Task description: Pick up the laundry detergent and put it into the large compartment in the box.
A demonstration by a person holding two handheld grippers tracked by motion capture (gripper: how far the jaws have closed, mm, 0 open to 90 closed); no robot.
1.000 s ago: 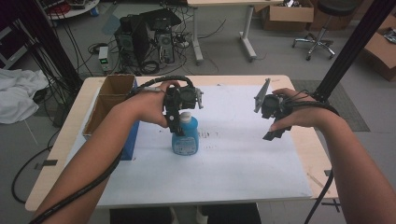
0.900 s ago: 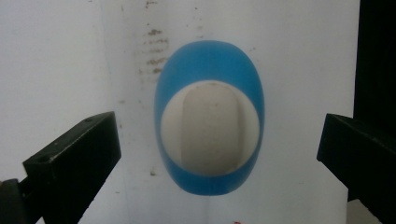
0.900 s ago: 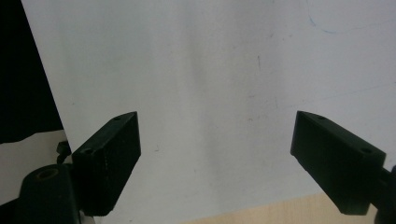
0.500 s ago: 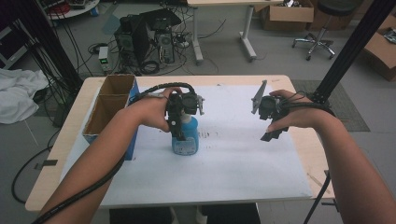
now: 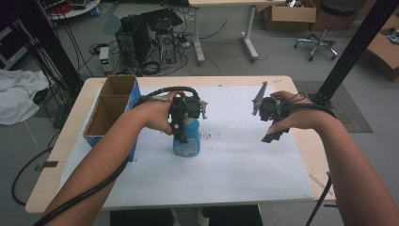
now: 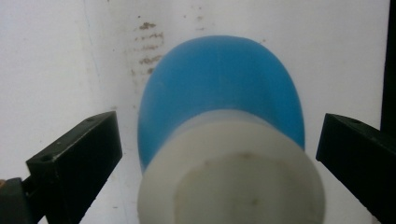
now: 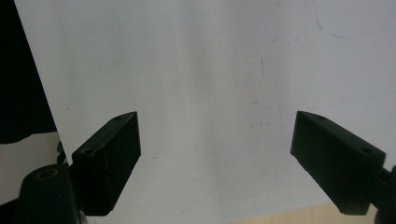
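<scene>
Your left tongs (image 6: 217, 154) hang open straight over the blue bottle (image 6: 219, 98), which stands upright left of the table's (image 5: 263, 174) middle, its white cap (image 6: 231, 182) between the jaws but untouched; come straight down. Your right tongs (image 7: 215, 154), open and empty, hover well apart.
</scene>
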